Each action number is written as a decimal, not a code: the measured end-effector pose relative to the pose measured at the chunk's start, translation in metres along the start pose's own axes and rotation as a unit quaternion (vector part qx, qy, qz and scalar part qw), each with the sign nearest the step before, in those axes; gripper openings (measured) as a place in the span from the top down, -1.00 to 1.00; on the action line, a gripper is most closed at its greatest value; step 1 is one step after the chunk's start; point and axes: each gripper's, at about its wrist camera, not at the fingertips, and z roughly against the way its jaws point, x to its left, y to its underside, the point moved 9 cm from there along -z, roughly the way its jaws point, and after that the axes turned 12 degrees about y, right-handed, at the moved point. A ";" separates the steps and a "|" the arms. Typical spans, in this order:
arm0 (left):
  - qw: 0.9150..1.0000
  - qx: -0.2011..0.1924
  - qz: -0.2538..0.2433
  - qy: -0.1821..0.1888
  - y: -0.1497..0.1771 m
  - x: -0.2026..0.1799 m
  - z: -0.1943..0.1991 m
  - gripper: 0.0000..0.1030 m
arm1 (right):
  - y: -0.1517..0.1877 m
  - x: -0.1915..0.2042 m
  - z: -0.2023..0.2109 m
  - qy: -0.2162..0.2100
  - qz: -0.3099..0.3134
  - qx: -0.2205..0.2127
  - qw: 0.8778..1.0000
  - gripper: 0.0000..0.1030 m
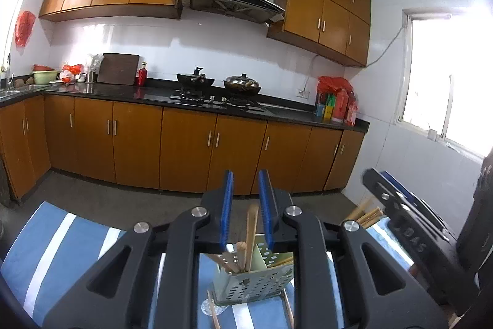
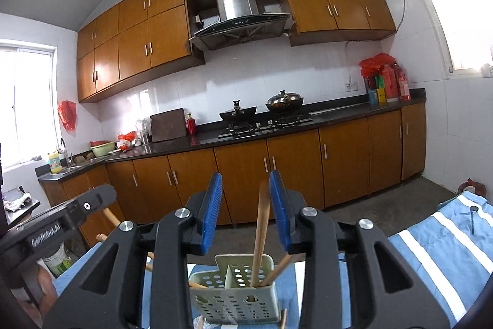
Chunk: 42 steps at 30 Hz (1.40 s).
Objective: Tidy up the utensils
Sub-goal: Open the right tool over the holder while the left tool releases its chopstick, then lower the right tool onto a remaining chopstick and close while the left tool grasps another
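Two compartments make up the pale green perforated plastic utensil holder (image 1: 255, 282), which stands on my blue tabletop cloth with white stripes (image 1: 61, 239), right below both sets of tongs. Through the right wrist camera I see the same holder (image 2: 234, 295) with a long light wooden utensil handle (image 2: 261, 233) rising upright out of its right compartment, and a thinner wooden stick (image 2: 279, 267) leaning out to the right beside it. From the left wrist view, a wooden handle (image 1: 251, 233) and a slotted wooden spatula (image 1: 226, 262) stand in the holder, and loose wooden chopsticks (image 1: 212, 312) lie on the cloth at its foot.

My left tongs (image 1: 245, 205) are parted a moderate way with nothing between the blue pads; the handle tip shows in the gap but sits lower and further off. My right tongs (image 2: 246, 205) are spread wider, also holding nothing, though the tall handle appears close to the right pad; I cannot tell whether it touches.

Off to the right in the left view, a bundle of wooden chopsticks (image 1: 365, 215) pokes out behind the other tool's black body.

Beyond, brown kitchen cabinets (image 1: 185, 144) carry a dark countertop (image 1: 123, 91) with a black wok (image 1: 195, 79) and a lidded steel pot (image 1: 242, 84) on the gas hob.
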 end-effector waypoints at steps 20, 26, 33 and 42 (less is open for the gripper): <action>0.975 0.192 0.069 -0.083 0.194 0.072 0.062 0.35 | 0.214 -0.042 0.030 0.034 0.039 0.297 0.953 0.34; 0.964 0.248 0.078 -0.061 0.243 0.053 0.053 0.35 | 0.265 -0.022 0.037 0.013 0.036 0.361 0.932 0.43; 0.956 0.280 0.084 -0.029 0.260 0.029 0.039 0.39 | 0.268 -0.026 0.036 0.040 0.061 0.360 0.930 0.84; 0.942 0.327 0.064 -0.040 0.290 0.010 0.020 0.75 | 0.265 -0.056 0.037 0.067 0.046 0.356 0.931 0.86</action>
